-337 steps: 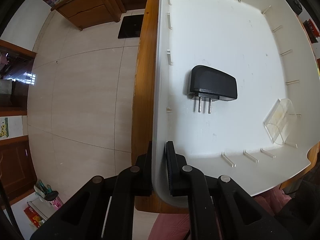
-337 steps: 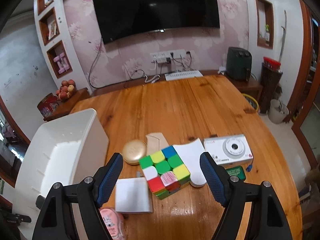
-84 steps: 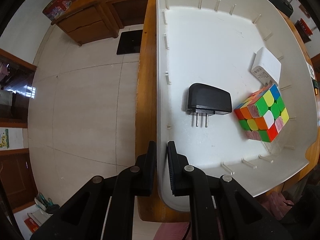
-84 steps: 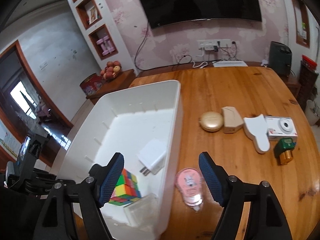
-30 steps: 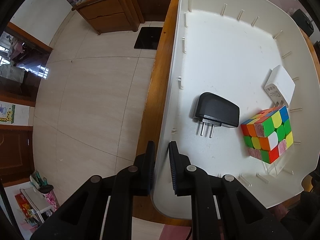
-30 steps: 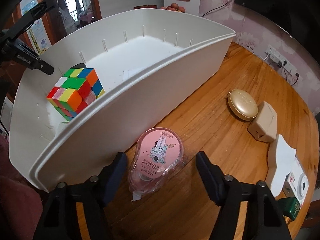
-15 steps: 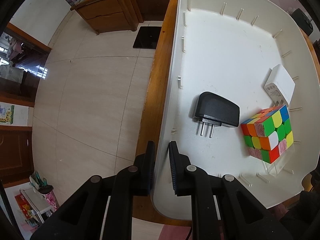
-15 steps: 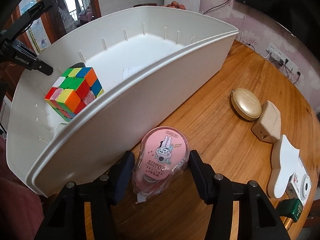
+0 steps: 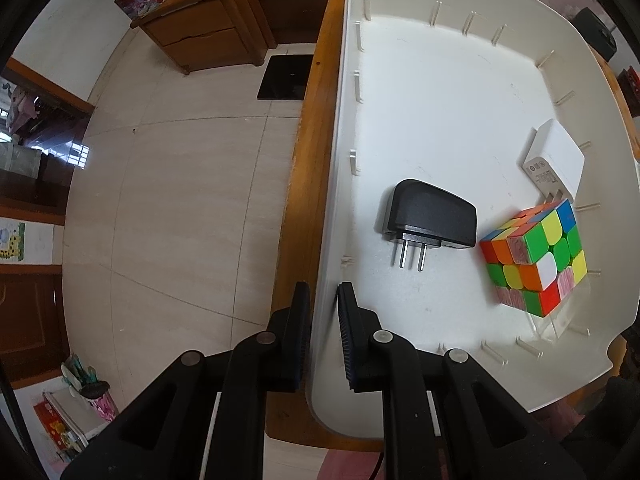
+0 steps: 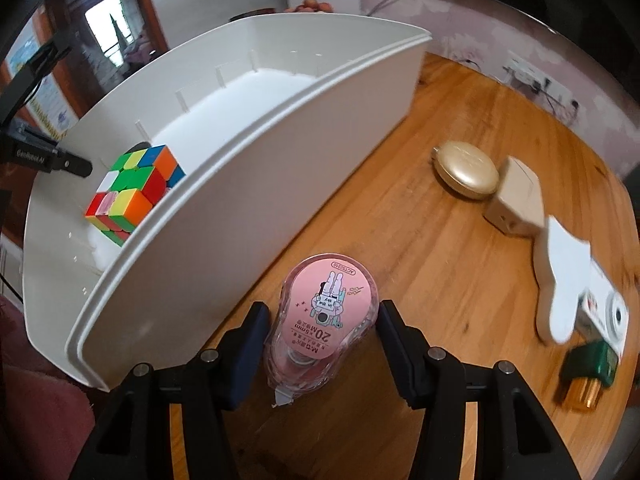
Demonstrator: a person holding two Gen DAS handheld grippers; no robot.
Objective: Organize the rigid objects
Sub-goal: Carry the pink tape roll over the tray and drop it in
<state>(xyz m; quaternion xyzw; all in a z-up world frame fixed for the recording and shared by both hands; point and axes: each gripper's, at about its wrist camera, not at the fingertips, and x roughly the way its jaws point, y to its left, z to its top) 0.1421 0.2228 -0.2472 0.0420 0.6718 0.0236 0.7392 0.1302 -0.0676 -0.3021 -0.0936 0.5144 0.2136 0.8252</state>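
My left gripper (image 9: 325,320) points down and is shut on the near wall of the white bin (image 9: 340,168). Inside the bin lie a black plug adapter (image 9: 432,220), a multicoloured puzzle cube (image 9: 536,256) and a white charger (image 9: 554,164). In the right wrist view the bin (image 10: 260,200) stands at the left with the cube (image 10: 134,196) showing over its rim. My right gripper (image 10: 323,332) is shut on a pink correction tape dispenser (image 10: 328,312), both pads against its sides, right beside the bin's outer wall.
On the wooden table (image 10: 400,240), right of the bin, lie a gold compact (image 10: 466,176), a beige box (image 10: 516,204), a flat white piece (image 10: 560,276), a white camera (image 10: 604,312) and a green-and-gold item (image 10: 588,368). A clear plastic box (image 9: 560,320) sits under the cube.
My right gripper's jaws have closed from either side of the pink dispenser onto it, and the wrist has rolled a little. The left gripper and the bin's contents have stayed put.
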